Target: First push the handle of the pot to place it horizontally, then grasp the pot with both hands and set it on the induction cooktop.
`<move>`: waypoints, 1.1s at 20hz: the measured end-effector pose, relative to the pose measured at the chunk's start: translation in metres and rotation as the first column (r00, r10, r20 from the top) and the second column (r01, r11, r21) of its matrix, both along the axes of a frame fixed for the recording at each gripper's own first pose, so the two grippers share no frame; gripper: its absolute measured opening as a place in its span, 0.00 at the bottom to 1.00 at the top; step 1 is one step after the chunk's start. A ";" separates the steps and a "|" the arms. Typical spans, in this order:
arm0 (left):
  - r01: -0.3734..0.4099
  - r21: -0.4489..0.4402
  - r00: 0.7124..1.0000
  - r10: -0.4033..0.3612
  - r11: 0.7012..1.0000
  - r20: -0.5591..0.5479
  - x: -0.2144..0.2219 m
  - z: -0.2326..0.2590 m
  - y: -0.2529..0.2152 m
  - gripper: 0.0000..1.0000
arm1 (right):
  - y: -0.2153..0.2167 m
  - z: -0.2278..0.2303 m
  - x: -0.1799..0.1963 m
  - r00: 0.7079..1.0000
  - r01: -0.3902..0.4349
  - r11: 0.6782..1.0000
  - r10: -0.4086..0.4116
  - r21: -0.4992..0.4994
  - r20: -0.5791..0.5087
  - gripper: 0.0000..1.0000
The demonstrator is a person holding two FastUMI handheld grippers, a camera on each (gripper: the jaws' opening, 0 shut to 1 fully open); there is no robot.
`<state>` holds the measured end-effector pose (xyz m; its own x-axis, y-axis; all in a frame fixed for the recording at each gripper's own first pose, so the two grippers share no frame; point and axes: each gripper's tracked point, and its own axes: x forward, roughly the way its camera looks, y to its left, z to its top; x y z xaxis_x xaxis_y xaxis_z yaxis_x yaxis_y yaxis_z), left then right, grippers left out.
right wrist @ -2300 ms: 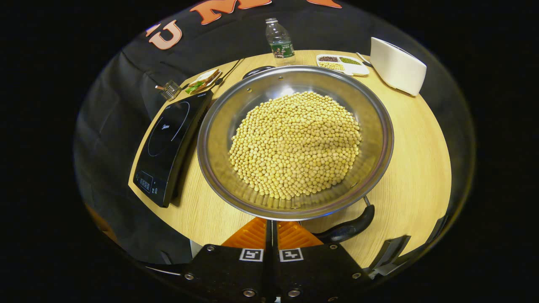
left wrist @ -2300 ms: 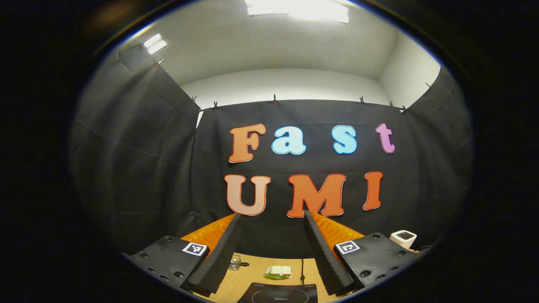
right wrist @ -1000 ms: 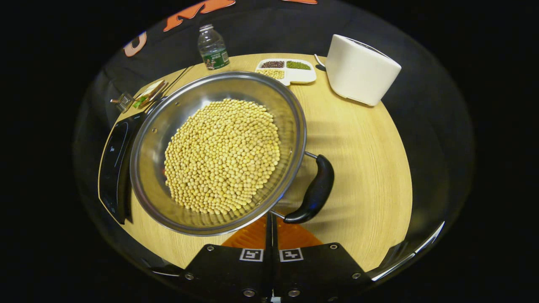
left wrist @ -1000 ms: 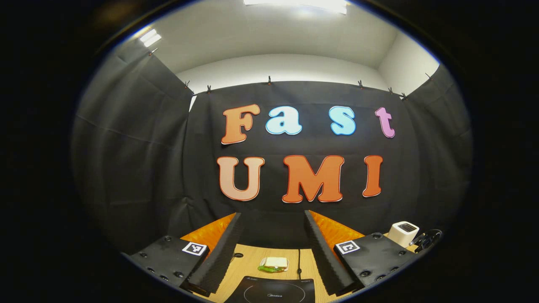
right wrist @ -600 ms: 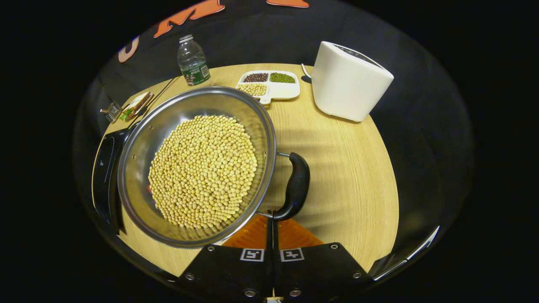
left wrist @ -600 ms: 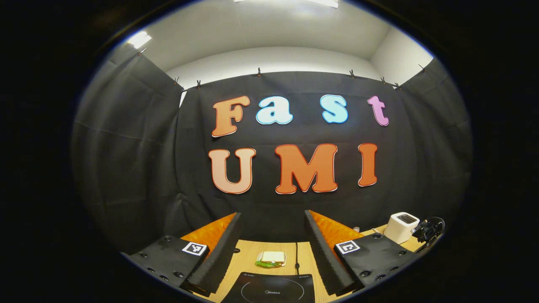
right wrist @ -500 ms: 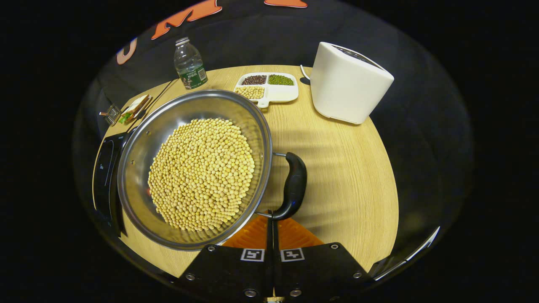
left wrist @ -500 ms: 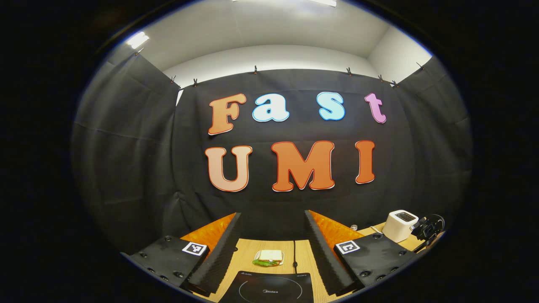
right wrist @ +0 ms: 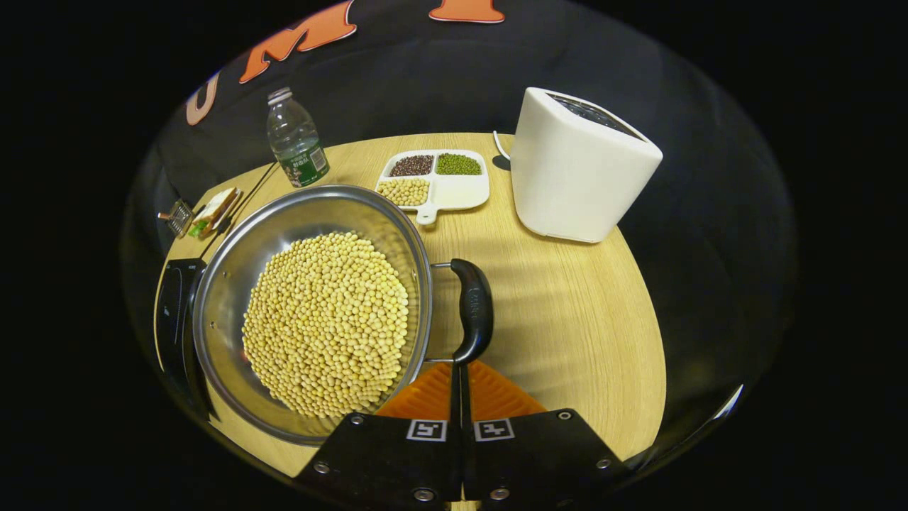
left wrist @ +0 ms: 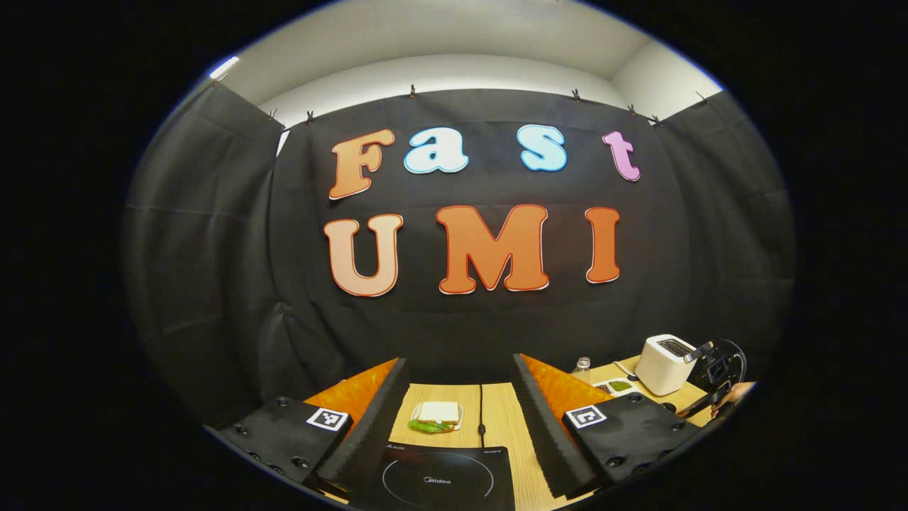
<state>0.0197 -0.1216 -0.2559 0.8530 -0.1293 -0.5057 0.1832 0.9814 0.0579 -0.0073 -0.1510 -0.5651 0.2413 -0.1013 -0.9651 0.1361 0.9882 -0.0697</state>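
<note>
The right claw (right wrist: 457, 369) points down at the tabletop (right wrist: 567, 326), fingers pressed together, tips at the near end of the pot's black curved handle (right wrist: 474, 309). The round steel pot (right wrist: 234, 277), filled with beans, rests beside the flat black induction cooktop (right wrist: 172, 305). The left claw (left wrist: 454, 397) is held level, ribbed fingers spread, above the cooktop's glossy surface.
</note>
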 end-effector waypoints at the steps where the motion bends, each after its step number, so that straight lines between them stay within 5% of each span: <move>1: 0.009 -0.004 1.000 -0.009 1.000 -0.014 -0.001 -0.006 -0.006 0.99 | 0.000 0.001 0.002 1.000 0.005 1.000 -0.005 0.008 0.011 0.00; 6: 0.074 -0.046 0.985 -0.080 0.996 -0.151 -0.018 -0.058 -0.049 0.96 | -0.008 0.012 -0.001 1.000 -0.006 1.000 0.006 0.004 0.021 0.06; 9: 0.110 -0.069 0.958 -0.124 0.991 -0.258 -0.030 -0.098 -0.079 0.95 | -0.011 0.038 0.015 0.995 -0.012 1.000 0.012 -0.001 0.098 0.25; 12: 0.122 -0.117 0.916 -0.157 0.986 -0.370 -0.042 -0.133 -0.104 0.96 | -0.011 0.063 0.030 0.987 -0.013 1.000 0.015 -0.009 0.163 0.36; 13: 0.122 -0.129 0.902 -0.164 0.984 -0.400 -0.045 -0.144 -0.111 0.99 | -0.007 0.068 0.035 0.985 -0.020 1.000 0.019 0.003 0.170 0.49; 17: 0.129 -0.134 0.828 -0.181 0.982 -0.530 -0.061 -0.192 -0.131 0.96 | 0.007 0.066 0.049 0.985 -0.029 0.999 0.023 0.037 0.168 0.71; 22: 0.123 -0.109 0.729 -0.165 0.986 -0.664 -0.083 -0.252 -0.145 0.96 | 0.016 0.041 0.055 0.991 -0.046 0.998 0.041 0.036 0.128 0.85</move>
